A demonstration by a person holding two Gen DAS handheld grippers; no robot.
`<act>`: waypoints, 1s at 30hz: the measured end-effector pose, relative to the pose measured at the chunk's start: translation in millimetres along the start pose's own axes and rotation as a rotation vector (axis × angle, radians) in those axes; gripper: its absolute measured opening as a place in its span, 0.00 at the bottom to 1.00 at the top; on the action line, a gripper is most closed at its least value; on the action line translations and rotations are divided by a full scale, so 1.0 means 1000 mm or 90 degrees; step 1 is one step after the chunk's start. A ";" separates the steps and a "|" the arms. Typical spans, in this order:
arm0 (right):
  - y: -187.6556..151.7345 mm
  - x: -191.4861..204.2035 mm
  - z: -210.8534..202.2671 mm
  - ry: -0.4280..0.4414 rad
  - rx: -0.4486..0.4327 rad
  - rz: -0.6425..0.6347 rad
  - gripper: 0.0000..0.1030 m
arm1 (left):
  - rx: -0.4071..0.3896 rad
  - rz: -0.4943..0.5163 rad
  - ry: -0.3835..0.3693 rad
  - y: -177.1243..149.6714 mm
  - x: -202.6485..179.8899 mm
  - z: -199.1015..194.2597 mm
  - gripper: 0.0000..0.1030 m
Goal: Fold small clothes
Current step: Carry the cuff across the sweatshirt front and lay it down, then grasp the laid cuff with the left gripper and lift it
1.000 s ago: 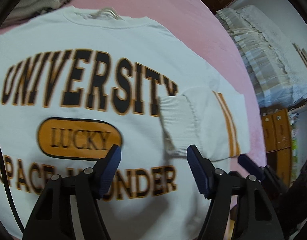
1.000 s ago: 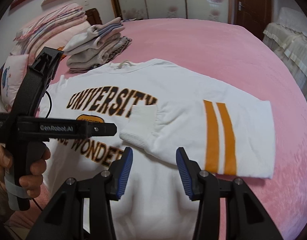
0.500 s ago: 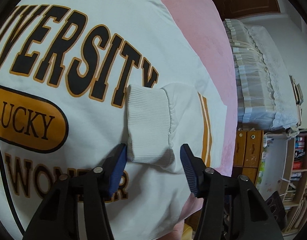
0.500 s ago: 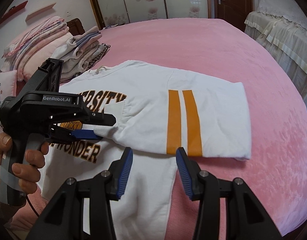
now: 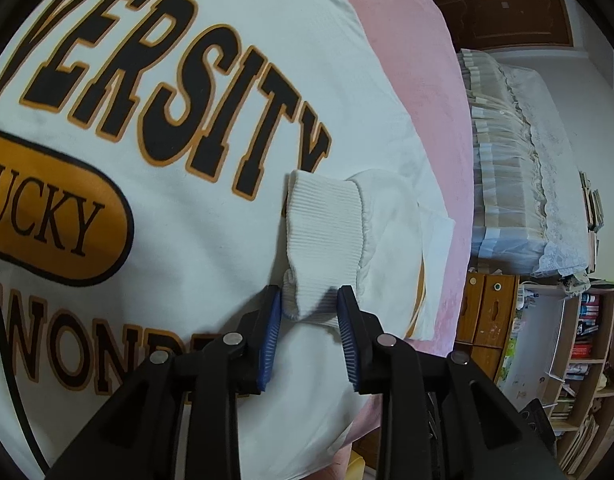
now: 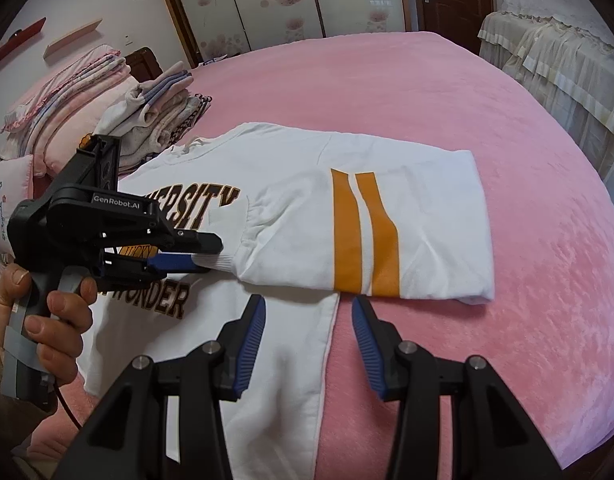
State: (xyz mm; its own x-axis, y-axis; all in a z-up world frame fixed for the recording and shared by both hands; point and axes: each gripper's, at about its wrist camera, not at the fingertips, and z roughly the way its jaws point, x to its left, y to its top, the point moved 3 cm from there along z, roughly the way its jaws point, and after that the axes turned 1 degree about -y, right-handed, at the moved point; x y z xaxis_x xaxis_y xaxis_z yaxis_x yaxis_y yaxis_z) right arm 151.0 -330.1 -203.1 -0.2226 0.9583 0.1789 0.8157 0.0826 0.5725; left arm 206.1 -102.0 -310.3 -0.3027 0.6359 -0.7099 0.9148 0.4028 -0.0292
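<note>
A white sweatshirt [image 6: 291, 160] with black and orange "UNIVERSITY" lettering lies flat on the pink bed [image 6: 427, 92]. Its right sleeve [image 6: 407, 224], with two orange stripes, is folded across the chest. My left gripper [image 5: 310, 306] is shut on the sleeve's ribbed cuff [image 5: 325, 236], which bunches between the blue pads; it also shows in the right wrist view [image 6: 205, 256]. My right gripper [image 6: 307, 328] is open and empty, hovering over the sweatshirt's side edge just below the folded sleeve.
A stack of folded clothes [image 6: 163, 112] and pink bedding [image 6: 67, 100] lie at the bed's far left. A covered second bed [image 6: 555, 76] stands to the right. A wooden cabinet [image 5: 487, 320] and bookshelf [image 5: 579, 360] stand beyond the bed's edge.
My left gripper moved in onto the cuff and closed on it. My right gripper shifted right, toward the sweatshirt's side edge, and stayed open.
</note>
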 end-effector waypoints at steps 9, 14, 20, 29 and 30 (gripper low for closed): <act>-0.002 0.000 0.000 -0.002 0.002 0.003 0.44 | -0.047 0.106 0.053 0.002 -0.030 -0.011 0.08; 0.000 -0.002 -0.004 -0.012 -0.002 0.003 0.44 | -0.128 0.221 0.121 0.007 -0.073 -0.043 0.07; 0.008 -0.006 -0.011 -0.028 -0.015 0.007 0.44 | -0.296 0.319 0.187 0.026 -0.104 -0.124 0.06; 0.028 0.004 0.005 -0.046 -0.008 -0.008 0.44 | -0.416 0.218 0.278 0.076 -0.003 -0.227 0.06; 0.030 0.007 0.007 -0.048 -0.006 -0.011 0.44 | -0.416 0.205 0.289 0.081 0.014 -0.231 0.06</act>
State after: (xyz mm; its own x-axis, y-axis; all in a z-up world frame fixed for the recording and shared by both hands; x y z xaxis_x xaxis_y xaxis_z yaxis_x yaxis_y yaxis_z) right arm 177.9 -318.8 -190.5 -0.1960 0.9746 0.1084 0.8067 0.0975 0.5828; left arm 214.5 91.9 -159.6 -0.2598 0.9301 -0.2598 0.6795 0.3672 0.6352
